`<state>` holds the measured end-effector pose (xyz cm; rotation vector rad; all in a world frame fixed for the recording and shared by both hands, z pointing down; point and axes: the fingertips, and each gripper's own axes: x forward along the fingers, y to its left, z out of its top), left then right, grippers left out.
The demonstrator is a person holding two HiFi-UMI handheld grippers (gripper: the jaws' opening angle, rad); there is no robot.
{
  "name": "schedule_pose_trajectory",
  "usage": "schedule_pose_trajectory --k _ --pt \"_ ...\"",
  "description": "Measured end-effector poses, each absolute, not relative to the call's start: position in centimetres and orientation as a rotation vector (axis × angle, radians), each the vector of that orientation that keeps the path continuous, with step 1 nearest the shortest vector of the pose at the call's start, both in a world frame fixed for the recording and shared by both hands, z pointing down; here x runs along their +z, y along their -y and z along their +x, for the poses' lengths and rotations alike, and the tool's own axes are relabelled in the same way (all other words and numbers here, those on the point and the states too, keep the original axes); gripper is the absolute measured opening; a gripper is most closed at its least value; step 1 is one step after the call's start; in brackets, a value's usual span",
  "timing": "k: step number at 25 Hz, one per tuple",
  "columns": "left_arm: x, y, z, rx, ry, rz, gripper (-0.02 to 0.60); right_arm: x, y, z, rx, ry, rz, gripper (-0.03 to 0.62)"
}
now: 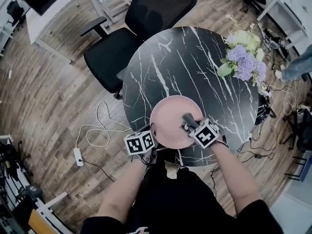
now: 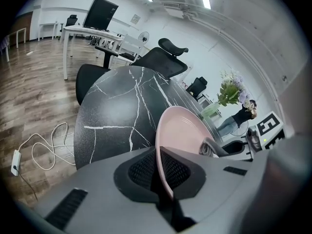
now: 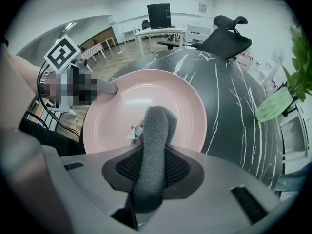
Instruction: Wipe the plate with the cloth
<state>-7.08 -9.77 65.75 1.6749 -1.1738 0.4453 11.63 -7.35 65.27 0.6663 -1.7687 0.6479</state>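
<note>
wiping looks under way: left tongs (image 2: 163, 179) pinch the plate (image 2: 183, 130) by its rim, and right tongs (image 3: 152, 172) grip the cloth (image 3: 156, 128) over the plate just ahead. next, the cloth likely needs a firm sweep across.

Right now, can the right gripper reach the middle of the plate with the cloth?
Probably yes: the right gripper holds the cloth over the plate, whose middle looks bare; the left gripper only pinches its rim.

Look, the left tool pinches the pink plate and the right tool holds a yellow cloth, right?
Not quite: the cloth in the right tool is grey, not yellow; the right gripper view shows it. The left tool does pinch the pink plate.
</note>
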Motion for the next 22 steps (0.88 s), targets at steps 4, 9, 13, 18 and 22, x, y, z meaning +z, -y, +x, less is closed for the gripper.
schedule_pose_trajectory --k 4,9,13,18,22 --pt "65.9 9.8 -7.1 0.437 1.148 1.677 0.031 65.5 9.2 12.5 0.621 1.754 0.722 0.109" --pt "66.0 9.8 -7.0 0.438 1.112 1.685 0.031 65.0 12.0 13.2 0.569 1.744 0.794 0.110" --pt "66.0 9.9 -6.9 0.455 1.094 1.691 0.031 65.1 13.6 13.0 0.561 1.737 0.821 0.110" --pt "66.1 9.8 -6.9 0.468 1.079 1.693 0.032 65.0 15.6 11.8 0.508 1.749 0.855 0.109" --pt "66.1 9.9 -6.8 0.480 1.063 1.702 0.034 65.3 16.6 10.6 0.490 1.754 0.862 0.109"
